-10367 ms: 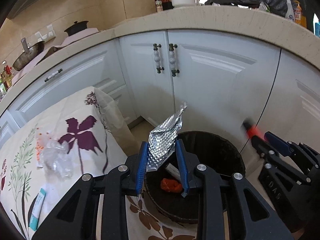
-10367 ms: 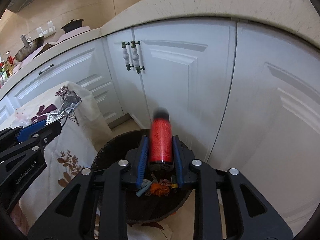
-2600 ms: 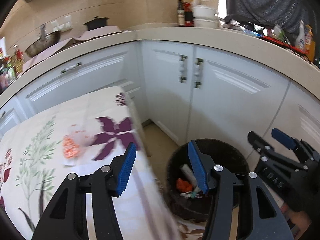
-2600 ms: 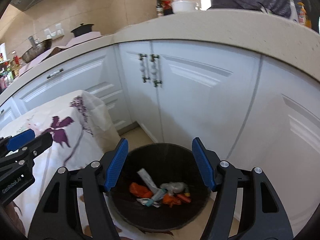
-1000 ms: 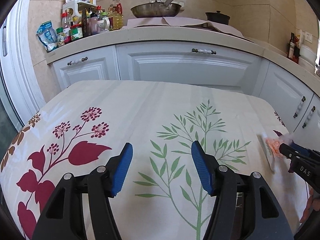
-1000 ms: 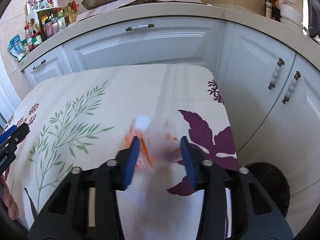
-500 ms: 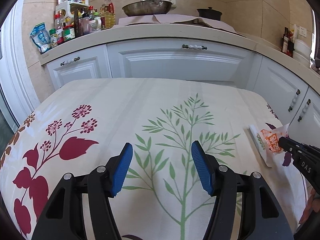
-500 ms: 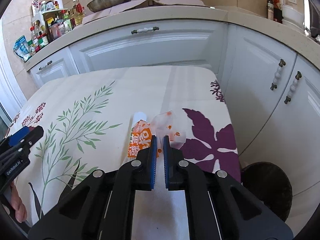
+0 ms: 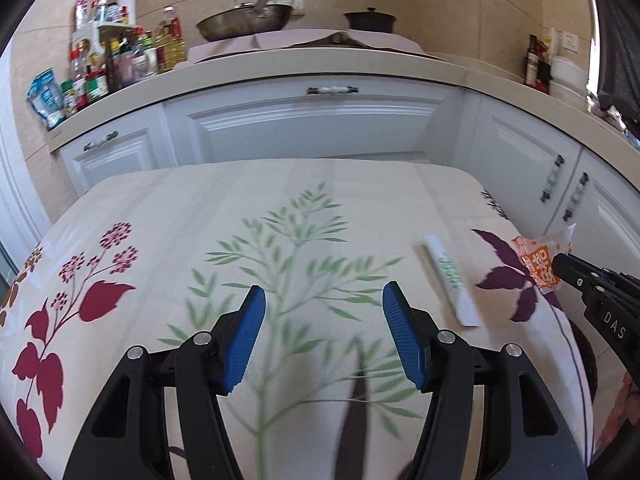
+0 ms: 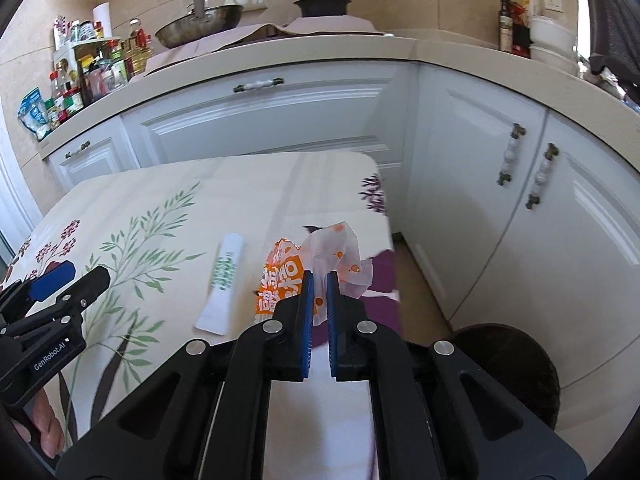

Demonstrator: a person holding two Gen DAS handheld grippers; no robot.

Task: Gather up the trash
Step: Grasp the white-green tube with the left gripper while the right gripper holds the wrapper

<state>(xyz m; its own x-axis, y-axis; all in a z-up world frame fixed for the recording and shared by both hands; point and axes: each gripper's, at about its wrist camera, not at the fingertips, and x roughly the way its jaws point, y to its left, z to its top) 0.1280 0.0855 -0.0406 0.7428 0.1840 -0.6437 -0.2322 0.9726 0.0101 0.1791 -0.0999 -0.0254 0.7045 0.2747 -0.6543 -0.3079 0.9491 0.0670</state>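
Wrappers make up what is left on the cloth-covered worktop (image 9: 168,216). The right hand-held gripper (image 10: 319,280) pinches the orange snack wrapper (image 10: 280,276) by its clear crinkled end, lifted just off the cloth near the table's edge, with the dark bin (image 10: 516,368) below to the right. Thin film like this looks light, limp and slippery, so a deep pinch suits it. The left hand-held gripper (image 9: 323,316) is spread and empty; 1 white sachet (image 9: 450,280) lies flat beside it, best taken across its narrow width.
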